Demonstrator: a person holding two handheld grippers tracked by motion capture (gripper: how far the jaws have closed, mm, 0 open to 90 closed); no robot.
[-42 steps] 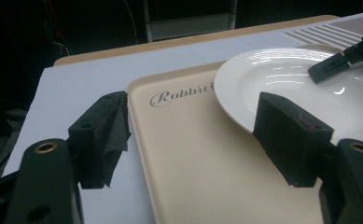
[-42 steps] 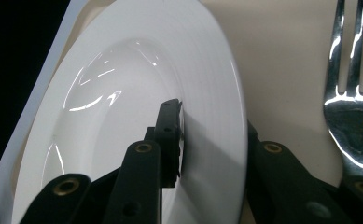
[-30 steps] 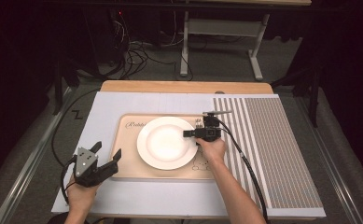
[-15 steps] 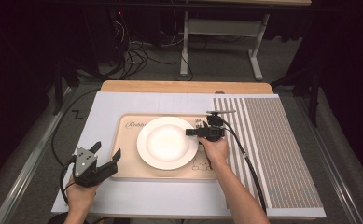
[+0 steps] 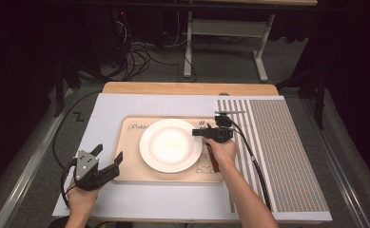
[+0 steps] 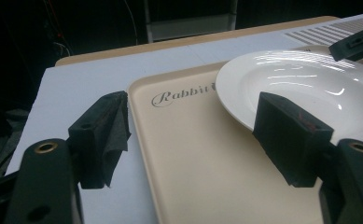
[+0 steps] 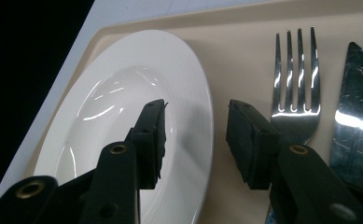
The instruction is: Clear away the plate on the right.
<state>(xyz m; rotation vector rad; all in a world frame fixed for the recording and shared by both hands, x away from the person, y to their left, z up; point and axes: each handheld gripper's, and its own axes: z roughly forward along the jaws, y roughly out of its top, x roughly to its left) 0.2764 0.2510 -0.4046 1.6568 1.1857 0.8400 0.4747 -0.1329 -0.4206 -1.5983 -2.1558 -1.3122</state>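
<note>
We are looking at a round white ceramic plate (image 5: 170, 145), which is lying on a beige rectangular plastic tray (image 5: 130, 167) printed with the word "Rabbit". The plate is sitting near the middle of the tray, and its right rim is passing between the jaws of the right tongs (image 5: 198, 133).

In the right gripper view those right tongs (image 7: 195, 135) are straddling the plate's rim (image 7: 206, 107), one black pad hanging over the white surface and the other over the bare tray beside it. Neither pad is pressing on the plate; the jaws have just been opening, and we are seeing them released with the rim between them.

Just beyond the outer pad a silver metal fork (image 7: 295, 79) is lying on the tray, tines pointing away from us, and a silver serrated table knife (image 7: 354, 112) is lying just beside it.

The left tongs (image 5: 107, 159) are hovering at the tray's near left corner, well apart from the plate. In the left gripper view these tongs (image 6: 193, 133) are standing wide and released, with nothing between the pads, one over the pale sheet and one in front of the plate's edge (image 6: 244, 100).

The tray is resting on a pale grey sheet (image 5: 140, 102) covering the wooden table (image 5: 173, 88), and a grey striped mat (image 5: 277, 142) is lying to the right.
</note>
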